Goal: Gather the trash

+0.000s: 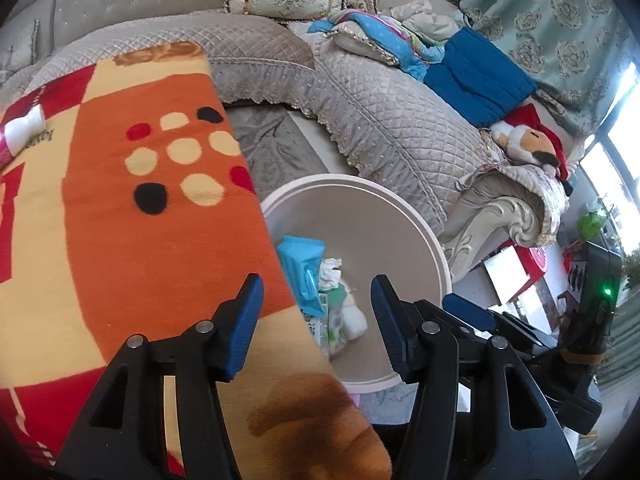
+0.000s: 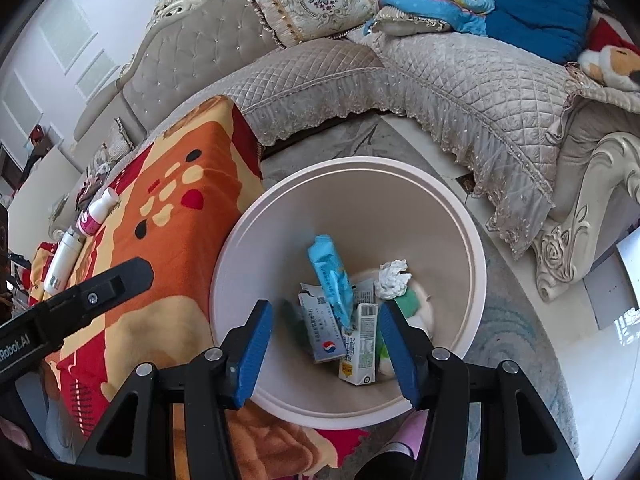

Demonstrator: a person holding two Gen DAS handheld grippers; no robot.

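The trash sits in the round white bin (image 2: 476, 256) on the floor, in the lower middle of the right wrist view. Inside it I can see a blue wipes pack (image 2: 330, 276), a crumpled white tissue (image 2: 393, 279), and two small cartons (image 2: 360, 344) leaning on each other. The bin stands just beside the worktop (image 2: 172, 240), which has an orange and red cloth with dots over it, so I think things can be dropped straight in from the edge. The right hand-held gripper (image 2: 326, 354) hangs over the bin with its blue fingers spread wide and nothing between them. The left hand-held gripper (image 1: 316, 326) is spread wide too and holds nothing; it hangs over the edge of the cloth and the bin. More trash looks to be left on the cloth: a pink and white bottle (image 2: 98, 212) and a white tube (image 2: 64, 262) lie at the far left of the right view. The left view shows only the bottle (image 1: 22, 130), at its left edge, and the cloth hides half of the bin there. The right view looks right down into the bin and shows the cartons. Behind it all, along the top of both views, runs a grey quilted sofa (image 1: 380, 120) with a cushion and a blue blanket.
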